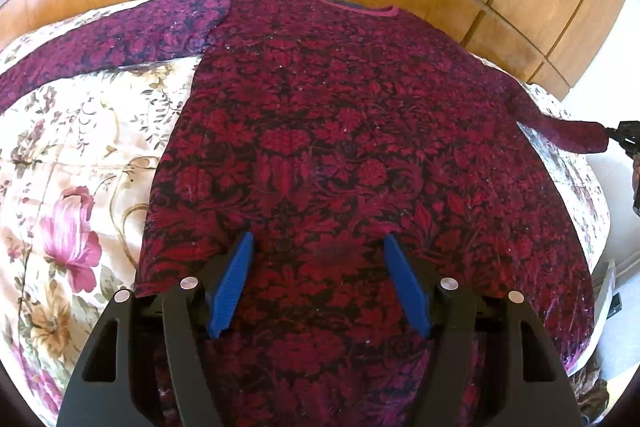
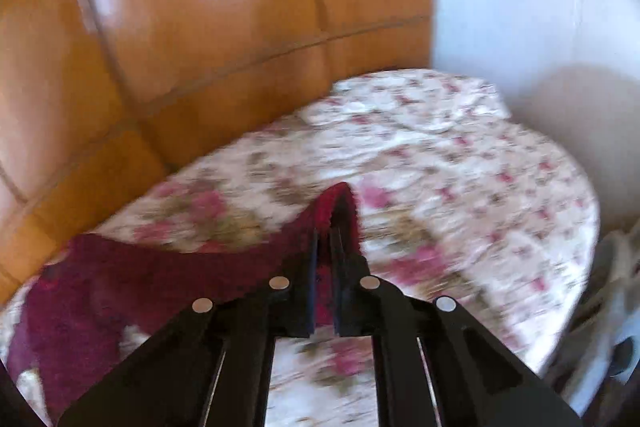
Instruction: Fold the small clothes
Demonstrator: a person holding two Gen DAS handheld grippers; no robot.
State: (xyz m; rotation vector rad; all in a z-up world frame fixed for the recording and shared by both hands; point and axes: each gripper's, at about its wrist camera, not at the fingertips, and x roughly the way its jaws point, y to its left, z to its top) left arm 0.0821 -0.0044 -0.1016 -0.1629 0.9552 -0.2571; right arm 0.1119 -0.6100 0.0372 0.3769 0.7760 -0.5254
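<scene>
The dark red top (image 1: pixel 340 147) lies flat on the floral bedspread (image 1: pixel 80 147), its lower hem cut off behind the left gripper (image 1: pixel 318 247), whose fingers stand apart. In the blurred right wrist view, the right gripper (image 2: pixel 326 239) is clamped on its sleeve (image 2: pixel 160 275) at centre.

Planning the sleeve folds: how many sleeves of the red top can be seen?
2. One sleeve lies flat on the floral bedspread at upper left. The other sleeve stretches right, its cuff pinched in the right gripper.
</scene>
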